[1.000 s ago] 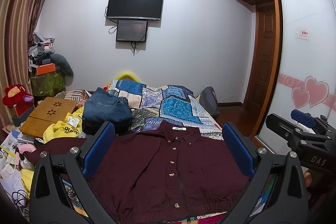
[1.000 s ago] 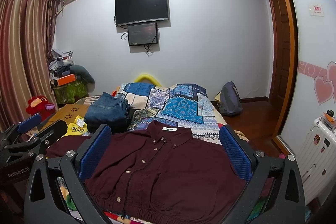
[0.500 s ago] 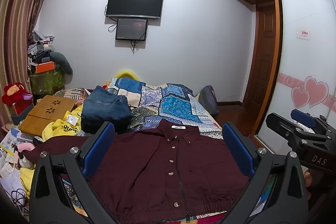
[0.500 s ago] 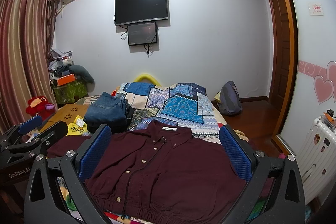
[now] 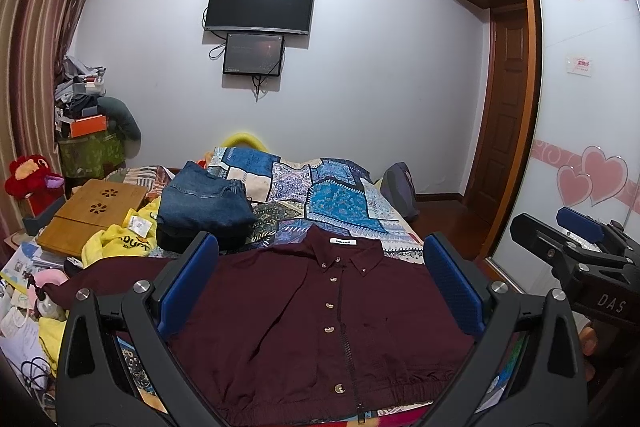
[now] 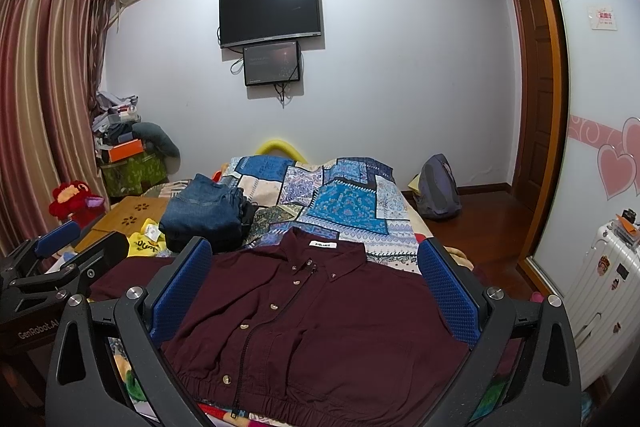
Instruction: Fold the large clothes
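A dark maroon button-up jacket [image 5: 312, 315] lies spread flat, front up, on the near end of the bed, collar away from me; it also shows in the right wrist view [image 6: 320, 319]. My left gripper [image 5: 320, 283] is open and empty, held above the jacket's hem. My right gripper [image 6: 316, 283] is open and empty, also above the hem. Each gripper shows at the side of the other's view: the right one [image 5: 576, 251] and the left one [image 6: 48, 267].
A patchwork quilt [image 5: 332, 195] covers the bed. Folded blue jeans [image 5: 204, 203] lie at the jacket's far left, next to a yellow garment [image 5: 120, 243] and a wooden lap table [image 5: 96, 211]. A backpack [image 6: 438, 187] leans on the floor at right. A white suitcase [image 6: 608, 275] stands at far right.
Both views have shifted only slightly; the left wrist view tilted up a little. The jacket has not moved and both grippers stay open.
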`<state>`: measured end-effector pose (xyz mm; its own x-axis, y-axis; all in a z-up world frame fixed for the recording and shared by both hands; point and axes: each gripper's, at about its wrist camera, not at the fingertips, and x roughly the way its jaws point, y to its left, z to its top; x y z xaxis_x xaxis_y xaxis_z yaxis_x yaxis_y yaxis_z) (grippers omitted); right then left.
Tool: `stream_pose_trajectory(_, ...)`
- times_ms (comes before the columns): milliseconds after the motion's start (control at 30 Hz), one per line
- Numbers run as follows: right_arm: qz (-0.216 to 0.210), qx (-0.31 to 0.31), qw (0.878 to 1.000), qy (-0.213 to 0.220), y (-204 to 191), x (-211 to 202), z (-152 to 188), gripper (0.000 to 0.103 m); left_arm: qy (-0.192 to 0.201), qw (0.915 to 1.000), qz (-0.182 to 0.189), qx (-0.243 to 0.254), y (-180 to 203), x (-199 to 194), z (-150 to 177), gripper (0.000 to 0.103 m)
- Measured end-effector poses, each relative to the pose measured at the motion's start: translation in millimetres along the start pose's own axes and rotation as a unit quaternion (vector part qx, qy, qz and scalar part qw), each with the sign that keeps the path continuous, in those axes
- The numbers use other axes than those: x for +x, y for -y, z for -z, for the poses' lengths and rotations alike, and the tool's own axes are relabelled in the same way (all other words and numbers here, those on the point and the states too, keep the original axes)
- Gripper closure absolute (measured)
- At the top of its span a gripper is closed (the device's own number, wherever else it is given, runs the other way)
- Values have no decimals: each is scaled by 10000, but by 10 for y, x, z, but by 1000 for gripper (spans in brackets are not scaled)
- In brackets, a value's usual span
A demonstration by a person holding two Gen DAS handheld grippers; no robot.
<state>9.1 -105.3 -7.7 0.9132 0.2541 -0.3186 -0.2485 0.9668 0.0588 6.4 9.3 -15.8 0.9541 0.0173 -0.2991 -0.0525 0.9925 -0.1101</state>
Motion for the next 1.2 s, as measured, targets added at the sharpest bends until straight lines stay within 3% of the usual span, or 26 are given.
stream_pose_trajectory(533, 64, -160, 9998, -67, -34, 124, -30, 1, -98, 9998, -90, -120, -93, 112, 10, 0)
stream_pose_trajectory(833, 218, -206, 9992, -279, -30, 454, -11, 1, -142, 9972, -695, -247, -593, 305, -20, 0)
stream_pose_trajectory(967, 238, -217, 9980, -549, -27, 709, 41, 1, -388, 9914, -1091, -612, -1040, 512, 3, 0)
stream_pose_trajectory(1200, 282, -317, 9927, -1129, 11, 1139, 160, 1, -1025, 9648, -1877, -1532, -2086, 974, 272, 0)
